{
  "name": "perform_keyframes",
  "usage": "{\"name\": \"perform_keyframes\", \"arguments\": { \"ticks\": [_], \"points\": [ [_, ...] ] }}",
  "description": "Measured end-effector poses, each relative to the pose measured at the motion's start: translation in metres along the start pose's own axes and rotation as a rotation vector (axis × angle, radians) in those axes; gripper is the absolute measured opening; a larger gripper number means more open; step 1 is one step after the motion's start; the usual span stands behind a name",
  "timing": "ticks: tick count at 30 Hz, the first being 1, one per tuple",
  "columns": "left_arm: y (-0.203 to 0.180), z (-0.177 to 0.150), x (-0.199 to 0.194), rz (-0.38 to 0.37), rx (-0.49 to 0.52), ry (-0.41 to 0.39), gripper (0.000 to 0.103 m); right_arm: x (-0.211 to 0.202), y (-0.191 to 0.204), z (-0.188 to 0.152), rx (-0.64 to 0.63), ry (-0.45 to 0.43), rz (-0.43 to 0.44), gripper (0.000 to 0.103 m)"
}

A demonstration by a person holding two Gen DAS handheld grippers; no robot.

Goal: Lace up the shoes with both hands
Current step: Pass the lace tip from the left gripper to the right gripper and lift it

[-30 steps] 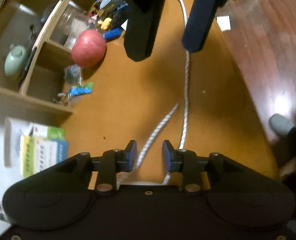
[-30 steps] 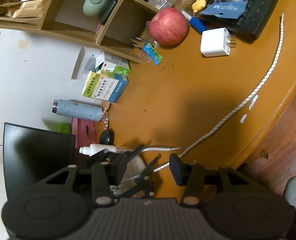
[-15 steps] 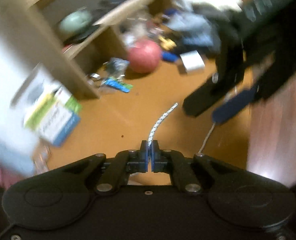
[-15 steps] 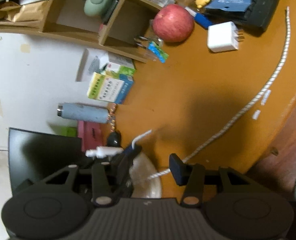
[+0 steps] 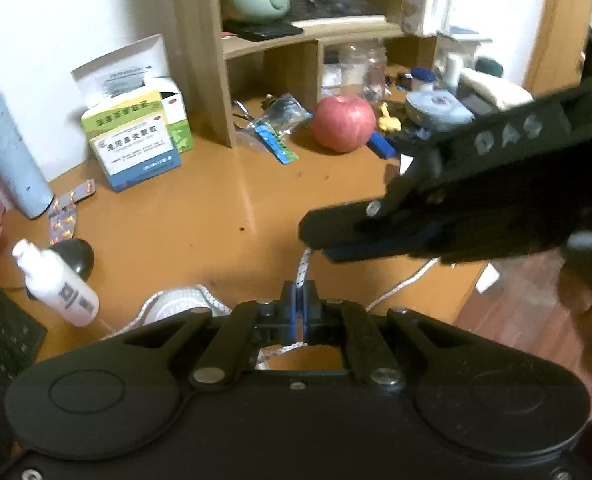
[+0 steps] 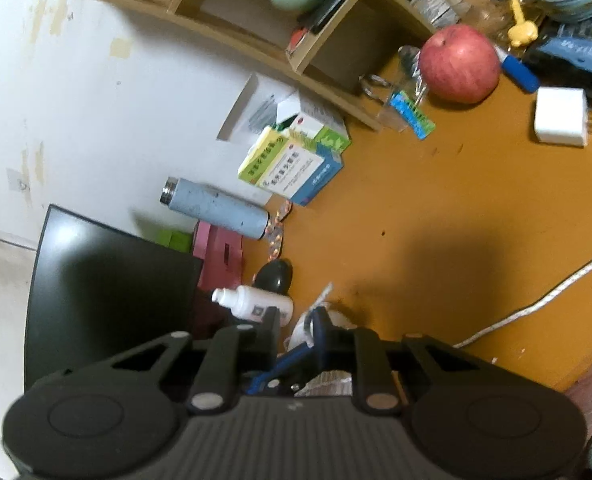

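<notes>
Holding the lace (image 5: 303, 266) tight, our left gripper (image 5: 299, 300) has its two fingers pressed together on it, just below the tip. We think it holds there so that the short stiff end sticks up and is easy to take. The end points up at our right gripper (image 5: 316, 244), which reaches in from the side, right over the tip. Its jaws are closing with the lace tip between them. In the right wrist view we can see a gap between its fingers (image 6: 320, 326), so it is not pinching the lace yet. This looks like a hand-over, so the right one can poke the tip into a hole.

Just behind our left gripper, low on the table (image 5: 199, 208), sits the white shoe (image 5: 173, 305). The lace runs down from the pinch toward it, and the rest trails off near the table edge. A small white bottle (image 5: 61, 286) lies beside the shoe. Farther back stand the medicine boxes (image 5: 135, 144) and a red apple (image 5: 344, 122). None of them is in our way.

A second ago our left jaws were apart and the lace lay flat on the table between them. Now they are shut on it and the tip is lifted. Our right jaws stood much wider then, too.
</notes>
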State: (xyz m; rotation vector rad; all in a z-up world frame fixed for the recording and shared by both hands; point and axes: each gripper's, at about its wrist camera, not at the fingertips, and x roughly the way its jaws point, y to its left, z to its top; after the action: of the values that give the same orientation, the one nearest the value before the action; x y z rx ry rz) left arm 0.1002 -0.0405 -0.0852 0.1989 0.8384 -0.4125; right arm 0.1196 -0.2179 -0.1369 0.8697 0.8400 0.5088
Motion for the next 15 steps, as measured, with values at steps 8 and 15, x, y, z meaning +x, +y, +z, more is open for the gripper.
{"name": "perform_keyframes", "arguments": {
  "ticks": [8, 15],
  "points": [
    [0.004, -0.002, -0.009, -0.007, -0.023, -0.011, 0.001, 0.009, 0.012, -0.003, -0.089, -0.004, -0.018, 0.006],
    [0.006, -0.002, -0.011, -0.017, -0.02, -0.018, 0.001, 0.013, 0.017, -0.005, -0.141, 0.001, -0.05, 0.006]
  ]
}}
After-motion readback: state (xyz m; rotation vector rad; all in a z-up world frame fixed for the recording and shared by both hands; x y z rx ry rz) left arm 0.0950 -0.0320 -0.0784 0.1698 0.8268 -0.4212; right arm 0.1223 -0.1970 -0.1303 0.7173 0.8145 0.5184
